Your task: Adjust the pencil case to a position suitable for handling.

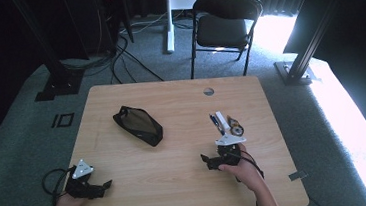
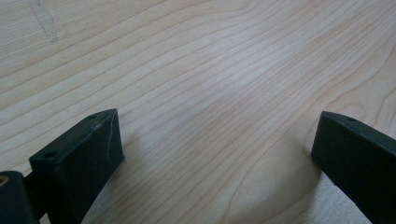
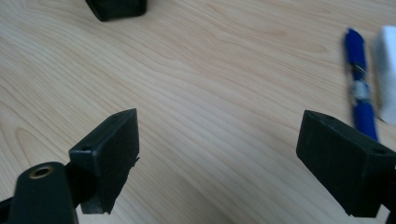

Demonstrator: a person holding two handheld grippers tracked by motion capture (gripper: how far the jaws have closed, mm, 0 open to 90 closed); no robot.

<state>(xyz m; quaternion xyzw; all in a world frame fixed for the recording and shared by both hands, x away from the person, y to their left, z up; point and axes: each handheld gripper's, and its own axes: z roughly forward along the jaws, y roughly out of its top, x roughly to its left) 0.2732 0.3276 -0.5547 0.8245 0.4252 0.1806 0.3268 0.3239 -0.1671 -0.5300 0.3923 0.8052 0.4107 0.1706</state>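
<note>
right gripper (image 3: 219, 149) jaws wide apart over bare table (image 3: 196, 70), blue pen (image 3: 360, 88) just beyond its right jaw, white eraser (image 3: 386, 70) beside pen, black pouch (image 1: 138, 125) farther ahead-left, left gripper (image 2: 215, 154) jaws spread, holding nothing

Spread tongs (image 3: 217, 158) beside blue pen (image 3: 359, 88)

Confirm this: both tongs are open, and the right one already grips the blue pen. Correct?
Not quite. The right tongs are open but grip nothing: in the right gripper view the blue pen lies on the table beyond the right-hand jaw, untouched. The left tongs are open too.
</note>
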